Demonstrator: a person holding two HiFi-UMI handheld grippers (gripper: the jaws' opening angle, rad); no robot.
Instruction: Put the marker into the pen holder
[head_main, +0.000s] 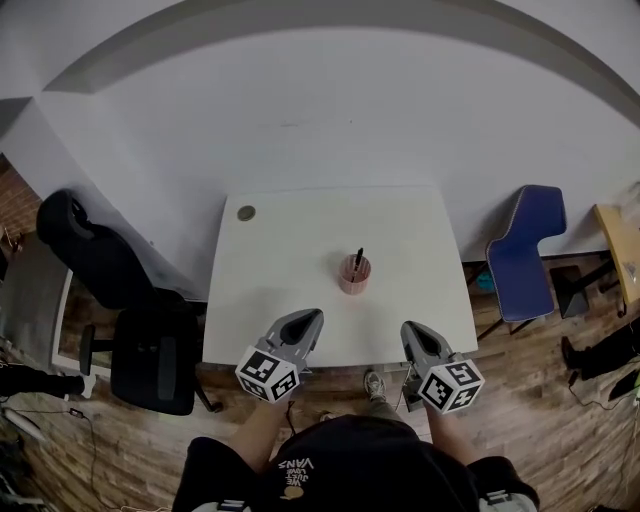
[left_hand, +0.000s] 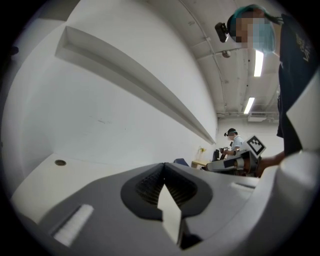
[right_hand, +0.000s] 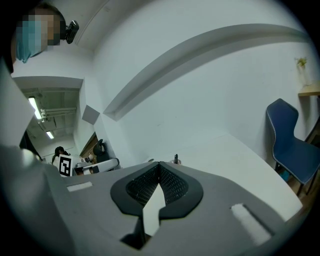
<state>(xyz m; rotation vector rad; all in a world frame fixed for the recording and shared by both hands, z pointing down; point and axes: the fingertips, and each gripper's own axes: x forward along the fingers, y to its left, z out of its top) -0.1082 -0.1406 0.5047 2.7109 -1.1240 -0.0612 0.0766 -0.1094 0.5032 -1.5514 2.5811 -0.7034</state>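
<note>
A pink pen holder (head_main: 354, 273) stands upright near the middle of the white table (head_main: 290, 300). A dark marker (head_main: 358, 259) sticks out of its top, tilted slightly right. Both grippers hover at the table's near edge, well short of the holder. My left gripper (head_main: 307, 318) has its jaws pressed together with nothing between them, and my right gripper (head_main: 411, 330) is likewise shut and empty. In the right gripper view the marker tip (right_hand: 176, 158) peeks just above the shut jaws. The left gripper view shows only bare table (left_hand: 40, 185) and wall beyond the jaws.
A black office chair (head_main: 150, 355) stands left of the table and a blue chair (head_main: 527, 250) to the right. A small round grommet (head_main: 246, 213) sits at the table's far left corner. A white wall runs behind the table. Another person (left_hand: 234, 141) stands far off.
</note>
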